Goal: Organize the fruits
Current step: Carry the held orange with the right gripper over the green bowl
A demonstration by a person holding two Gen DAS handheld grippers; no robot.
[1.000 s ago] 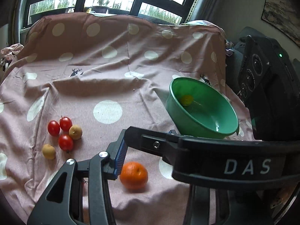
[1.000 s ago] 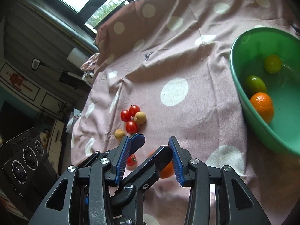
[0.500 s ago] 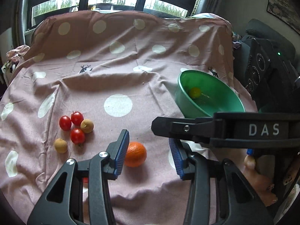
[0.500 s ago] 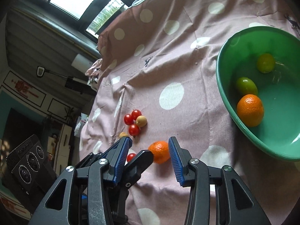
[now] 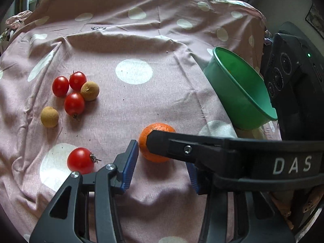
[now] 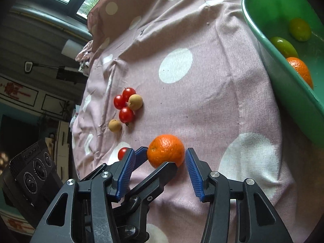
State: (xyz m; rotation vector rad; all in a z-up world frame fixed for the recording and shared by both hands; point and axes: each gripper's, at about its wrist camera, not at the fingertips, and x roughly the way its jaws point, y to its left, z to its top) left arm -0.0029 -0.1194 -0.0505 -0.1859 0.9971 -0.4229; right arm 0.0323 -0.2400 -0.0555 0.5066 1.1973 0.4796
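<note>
Right wrist — orange point(image 6: 166, 150) between opening fingers point(image 6: 193, 172).

"DAS", white letters, on black right gripper point(image 5: 232, 156) body, left wrist view.

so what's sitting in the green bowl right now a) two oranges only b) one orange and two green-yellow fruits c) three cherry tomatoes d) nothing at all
b: the right wrist view shows inside the green bowl one orange and two green-yellow fruits, while the cherry tomatoes lie out on the spotted cloth.
</note>
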